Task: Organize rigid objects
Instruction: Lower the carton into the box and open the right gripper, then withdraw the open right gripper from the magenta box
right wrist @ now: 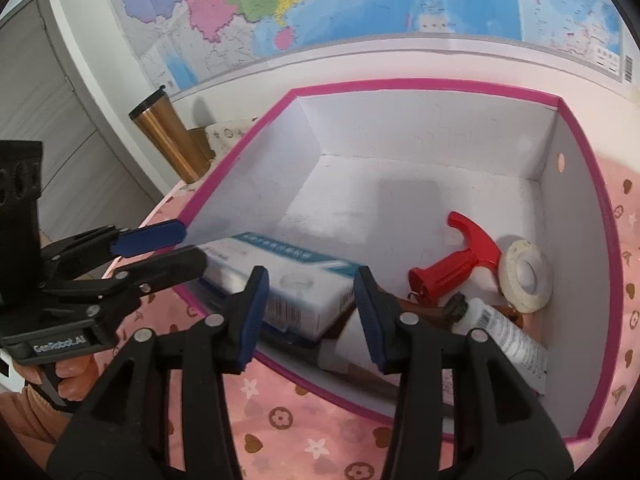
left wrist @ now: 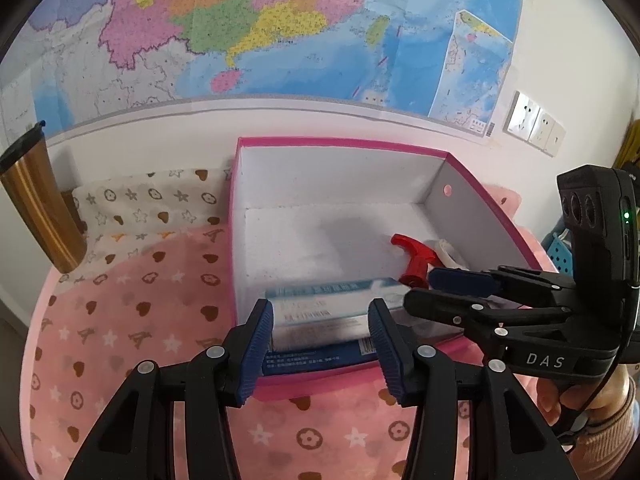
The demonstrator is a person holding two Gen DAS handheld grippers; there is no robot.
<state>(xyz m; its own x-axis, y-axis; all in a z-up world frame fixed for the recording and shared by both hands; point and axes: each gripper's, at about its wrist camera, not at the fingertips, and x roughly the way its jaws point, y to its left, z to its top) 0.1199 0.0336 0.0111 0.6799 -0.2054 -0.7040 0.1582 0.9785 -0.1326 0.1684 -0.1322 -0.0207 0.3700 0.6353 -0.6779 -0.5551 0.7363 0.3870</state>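
A pink-rimmed box with a white inside (left wrist: 340, 144) (right wrist: 420, 84) stands on a pink patterned cloth. Inside lie a white and blue carton (left wrist: 332, 308) (right wrist: 280, 280), a red T-shaped handle (left wrist: 416, 256) (right wrist: 460, 256), a white tape roll (right wrist: 526, 276) and a white tube (right wrist: 504, 332). My left gripper (left wrist: 320, 340) is open, its fingers either side of the carton's near end without touching it. My right gripper (right wrist: 308, 312) is open above the box's near edge, over the carton. Each gripper shows in the other's view, the right one (left wrist: 440, 292) and the left one (right wrist: 180, 248).
A gold tumbler with a black lid (left wrist: 36, 204) (right wrist: 168, 140) stands at the left by the wall. A map (left wrist: 260, 28) hangs on the wall, with wall sockets (left wrist: 532, 120) to its right. A grey door (right wrist: 48, 120) is at far left.
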